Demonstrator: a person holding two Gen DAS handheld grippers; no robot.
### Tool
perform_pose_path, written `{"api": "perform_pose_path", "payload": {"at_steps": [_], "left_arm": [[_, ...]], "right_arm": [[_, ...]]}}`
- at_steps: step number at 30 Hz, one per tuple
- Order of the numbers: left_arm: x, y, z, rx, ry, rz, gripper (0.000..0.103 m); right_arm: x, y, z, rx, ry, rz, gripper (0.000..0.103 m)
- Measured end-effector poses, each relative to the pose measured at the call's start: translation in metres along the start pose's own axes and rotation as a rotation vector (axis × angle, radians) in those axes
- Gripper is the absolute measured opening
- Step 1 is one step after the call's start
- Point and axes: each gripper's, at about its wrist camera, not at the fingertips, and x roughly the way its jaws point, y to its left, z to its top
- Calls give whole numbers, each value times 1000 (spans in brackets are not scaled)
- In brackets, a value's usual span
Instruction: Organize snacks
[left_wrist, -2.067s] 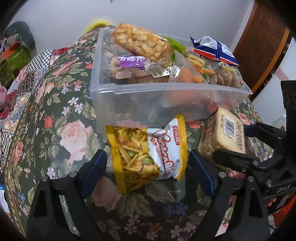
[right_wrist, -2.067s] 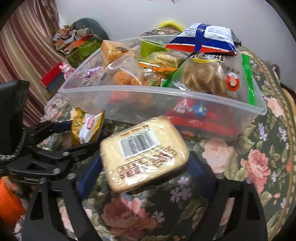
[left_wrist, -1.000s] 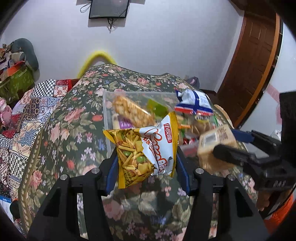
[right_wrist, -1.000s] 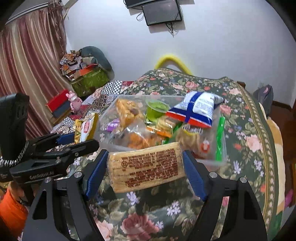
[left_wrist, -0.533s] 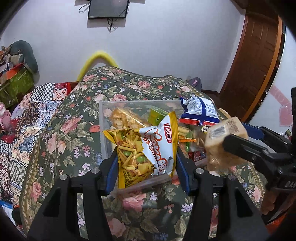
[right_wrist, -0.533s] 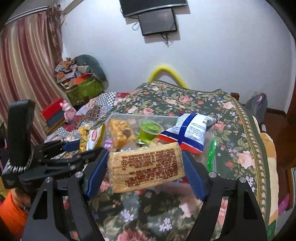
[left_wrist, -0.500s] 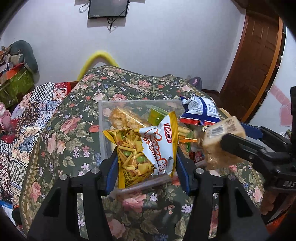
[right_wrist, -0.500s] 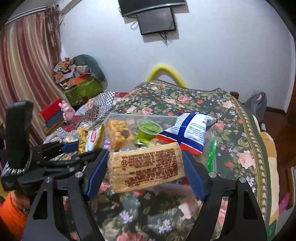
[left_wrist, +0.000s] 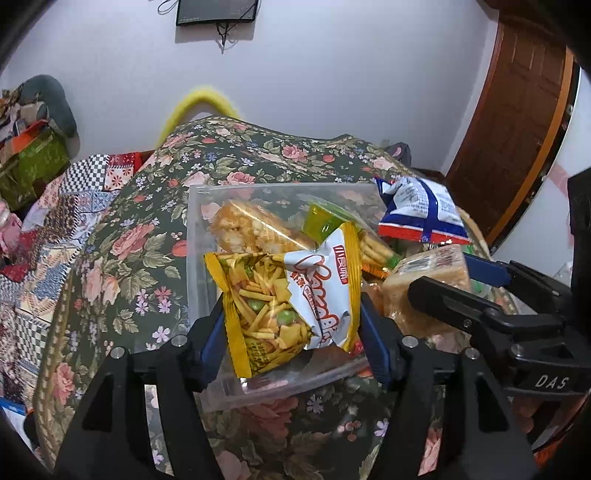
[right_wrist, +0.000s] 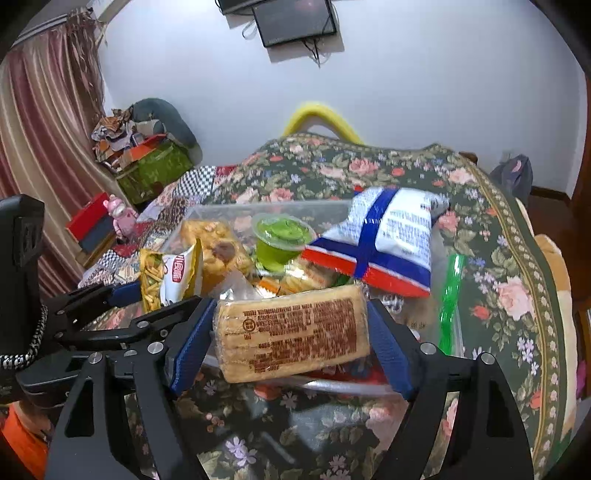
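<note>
My left gripper (left_wrist: 291, 332) is shut on a yellow and white snack bag (left_wrist: 291, 299) and holds it over the near left corner of a clear plastic bin (left_wrist: 195, 236). The bag also shows in the right wrist view (right_wrist: 171, 275). My right gripper (right_wrist: 291, 339) is shut on a tan wrapped cracker pack (right_wrist: 295, 332), held over the bin's near right side; the pack also shows in the left wrist view (left_wrist: 424, 273). The bin (right_wrist: 448, 332) holds several snacks: a rice cracker pack (left_wrist: 255, 229), a green jelly cup (right_wrist: 282, 238) and a blue and white bag (right_wrist: 384, 240).
The bin stands on a floral cloth (left_wrist: 122, 266) over a raised surface. A wooden door (left_wrist: 517, 122) is at the right, a curtain (right_wrist: 40, 140) and piled boxes (right_wrist: 147, 170) at the left. A screen (right_wrist: 295, 22) hangs on the wall.
Both grippers closed on their snacks on the cloth, lifted them, and moved forward over the bin. In the last half second both came lower and nearer to the bin.
</note>
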Motion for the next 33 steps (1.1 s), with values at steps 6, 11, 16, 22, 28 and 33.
{"api": "perform_pose_path", "payload": {"at_steps": [6,11,16,22,28,33], "left_arm": [[-15,1,-5,-17,-18,-14,79],[-35,-1,-7,-21,-42,-18,81],[-78,-9,-6,-22,-124,-18,81],[-148,-23,-4,-13,-267,-15,81],[-216,-43,-13,10,-396,-9,81],[-255,-62,-24,61,-479,17,85]], "right_arm": [[-9,-3,-5,2,23,-14,87],[-25,-4,-10,-6,18,-16,87],[-63,3,-6,-34,-56,-27,87],[-123,17,4,-67,-185,-29,87],[-182,38,-1,-94,-308,-20,87],[-215,51,-10,-113,-376,-19,87]]}}
